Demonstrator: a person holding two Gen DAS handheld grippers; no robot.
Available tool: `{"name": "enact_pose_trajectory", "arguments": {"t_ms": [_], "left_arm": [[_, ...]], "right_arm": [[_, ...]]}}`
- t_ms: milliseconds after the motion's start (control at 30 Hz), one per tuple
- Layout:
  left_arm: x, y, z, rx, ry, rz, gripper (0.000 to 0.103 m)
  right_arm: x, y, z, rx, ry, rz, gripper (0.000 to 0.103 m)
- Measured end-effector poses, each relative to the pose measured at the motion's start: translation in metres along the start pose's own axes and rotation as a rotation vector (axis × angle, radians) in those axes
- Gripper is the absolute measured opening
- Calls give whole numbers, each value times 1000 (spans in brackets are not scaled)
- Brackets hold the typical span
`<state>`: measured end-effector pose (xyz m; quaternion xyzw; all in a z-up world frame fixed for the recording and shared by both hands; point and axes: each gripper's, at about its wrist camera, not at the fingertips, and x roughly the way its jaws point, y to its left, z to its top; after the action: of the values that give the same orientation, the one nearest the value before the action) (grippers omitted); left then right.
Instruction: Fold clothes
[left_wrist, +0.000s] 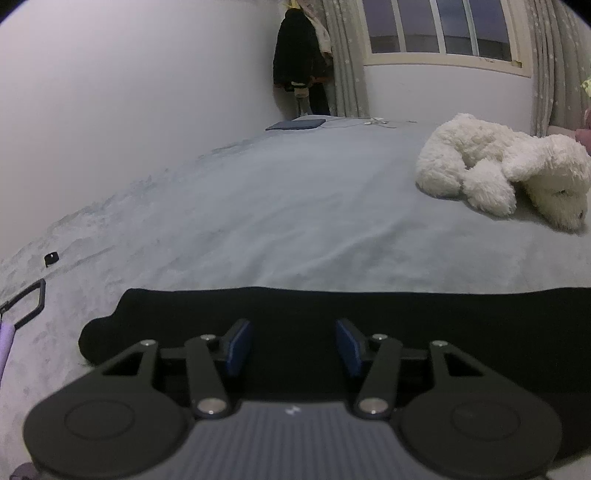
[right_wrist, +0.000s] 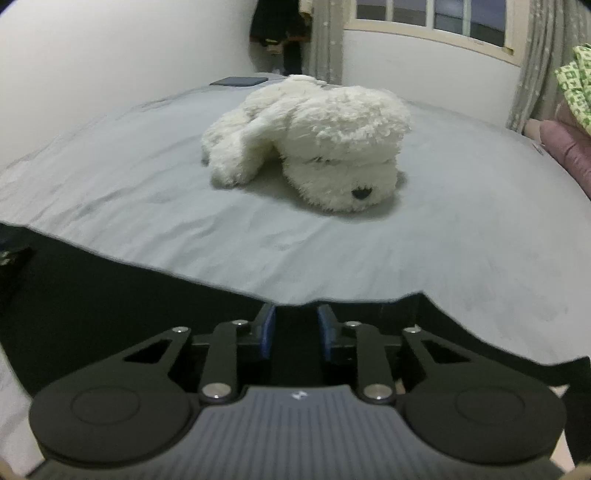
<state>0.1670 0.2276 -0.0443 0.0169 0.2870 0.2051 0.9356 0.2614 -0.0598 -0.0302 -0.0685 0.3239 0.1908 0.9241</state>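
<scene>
A black garment (left_wrist: 424, 321) lies flat on the grey bed (left_wrist: 280, 206) along its near edge; it also shows in the right wrist view (right_wrist: 110, 306). My left gripper (left_wrist: 293, 347) is open, its blue pads (left_wrist: 240, 345) apart just above the garment's left part, holding nothing. My right gripper (right_wrist: 293, 330) is open with a narrower gap, its blue pads (right_wrist: 267, 330) over the garment's far edge. The cloth between the pads looks untouched.
A white plush dog (left_wrist: 506, 170) lies on the bed beyond the garment, also in the right wrist view (right_wrist: 314, 144). A dark flat pad (left_wrist: 295, 123) sits at the far corner. A wall (left_wrist: 110, 92) runs along the left. A black clip (left_wrist: 51, 257) lies left.
</scene>
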Motion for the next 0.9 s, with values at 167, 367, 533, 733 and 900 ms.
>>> {"name": "enact_pose_trajectory", "arguments": {"t_ms": [167, 367, 533, 733, 900], "left_arm": [[1, 7, 0, -41, 5, -27, 55], [2, 11, 0, -67, 6, -48, 56], [1, 13, 0, -78, 5, -59, 58], [1, 14, -1, -80, 4, -65, 59], [-1, 14, 0, -68, 3, -66, 61]], "right_arm": [[14, -7, 11, 24, -17, -70, 20], [-7, -21, 16, 68, -58, -86, 27], [-20, -31, 12, 57, -45, -109, 32], [-33, -45, 2, 74, -41, -131, 34], [-51, -53, -12, 77, -36, -154, 35]]}}
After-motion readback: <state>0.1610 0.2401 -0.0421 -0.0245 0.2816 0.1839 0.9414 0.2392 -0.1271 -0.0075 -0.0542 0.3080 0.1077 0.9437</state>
